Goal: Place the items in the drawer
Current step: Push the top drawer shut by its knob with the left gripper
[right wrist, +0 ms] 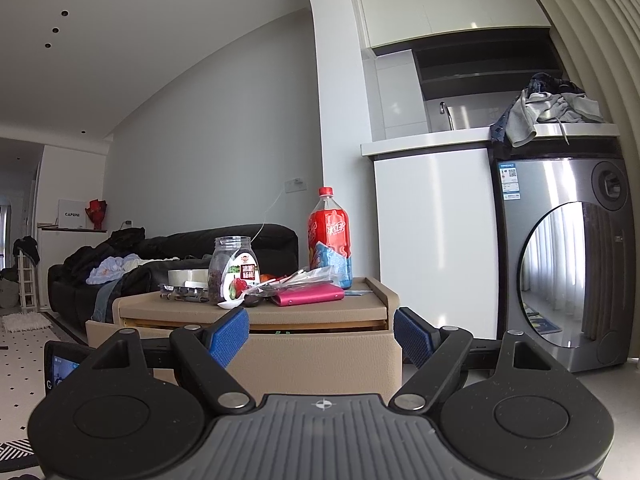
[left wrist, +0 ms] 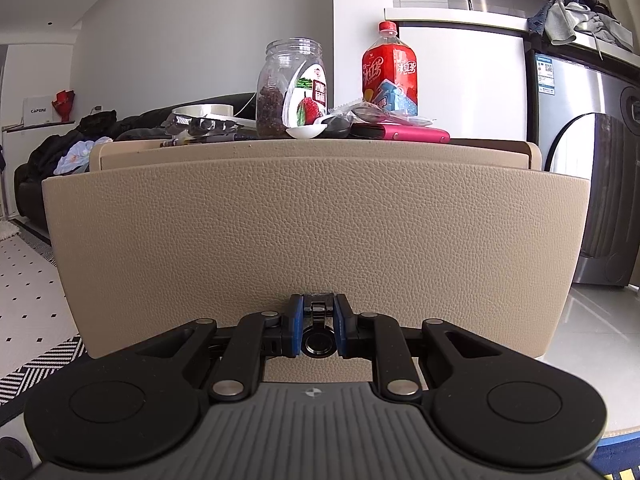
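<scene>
**Drawer pulled partway, items up on the cabinet top**

Drawer (right wrist: 320, 350) standing slightly out from the beige cabinet, lower centre of the right wrist view, a dark gap showing along its top edge. Inside mostly hidden; a speck of green just visible in the gap, nothing more to be made out. Items crowded on the cabinet top (right wrist: 360, 308), centre of the frame: clear jar (right wrist: 234, 268), red drink bottle (right wrist: 329, 236), pink wallet (right wrist: 307, 294), roll of tape (right wrist: 188, 277), white spoon (right wrist: 231, 304), pens (right wrist: 184, 298) at the left. None of them seen in the drawer. Fits equally a drawer being opened for loading or one being pushed shut with these things left out; not settled by the views.

Left gripper (left wrist: 317, 326), bottom centre of the left wrist view, fingers narrow and clamped on the small black drawer pull (left wrist: 318, 312), pressed right up against the leather-grained drawer front (left wrist: 316, 232). Items visible over the drawer's upper edge, upper centre of that frame, well apart from these fingers.

Right gripper (right wrist: 322, 332) fingers spread wide, holding nothing, blue pads (right wrist: 228, 336) framing the drawer front. Items above and beyond the fingertips, near but not touched.
</scene>
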`<state>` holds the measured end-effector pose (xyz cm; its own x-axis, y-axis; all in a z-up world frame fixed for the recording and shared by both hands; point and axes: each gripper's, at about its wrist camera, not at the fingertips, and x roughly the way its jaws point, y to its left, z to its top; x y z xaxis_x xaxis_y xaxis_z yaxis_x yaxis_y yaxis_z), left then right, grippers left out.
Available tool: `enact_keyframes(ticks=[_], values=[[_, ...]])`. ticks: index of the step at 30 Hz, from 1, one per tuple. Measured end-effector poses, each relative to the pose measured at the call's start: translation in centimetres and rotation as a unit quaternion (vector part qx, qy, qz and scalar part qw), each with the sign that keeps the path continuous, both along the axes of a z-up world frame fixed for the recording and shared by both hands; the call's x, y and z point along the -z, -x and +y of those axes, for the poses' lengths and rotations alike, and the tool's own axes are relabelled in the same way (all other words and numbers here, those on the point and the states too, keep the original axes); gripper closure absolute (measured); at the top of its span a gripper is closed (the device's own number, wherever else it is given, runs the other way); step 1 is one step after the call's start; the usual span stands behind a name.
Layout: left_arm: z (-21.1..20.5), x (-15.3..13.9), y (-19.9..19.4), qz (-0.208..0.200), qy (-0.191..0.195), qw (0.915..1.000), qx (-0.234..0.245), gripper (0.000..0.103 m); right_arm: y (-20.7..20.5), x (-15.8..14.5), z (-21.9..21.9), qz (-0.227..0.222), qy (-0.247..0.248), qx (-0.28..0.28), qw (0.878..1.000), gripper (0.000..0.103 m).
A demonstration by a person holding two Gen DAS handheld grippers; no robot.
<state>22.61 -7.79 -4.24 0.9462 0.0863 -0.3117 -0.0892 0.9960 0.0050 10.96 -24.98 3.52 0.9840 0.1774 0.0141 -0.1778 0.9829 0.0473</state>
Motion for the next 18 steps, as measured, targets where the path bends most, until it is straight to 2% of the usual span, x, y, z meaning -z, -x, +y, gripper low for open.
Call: enact_keyframes(ticks=[18], values=[[0.3,-0.2,-1.8,0.008,0.006,1.0000,-0.002,0.084,-0.3,-0.1,0.1,0.001,0.002,-0.002,1.000,0.020]])
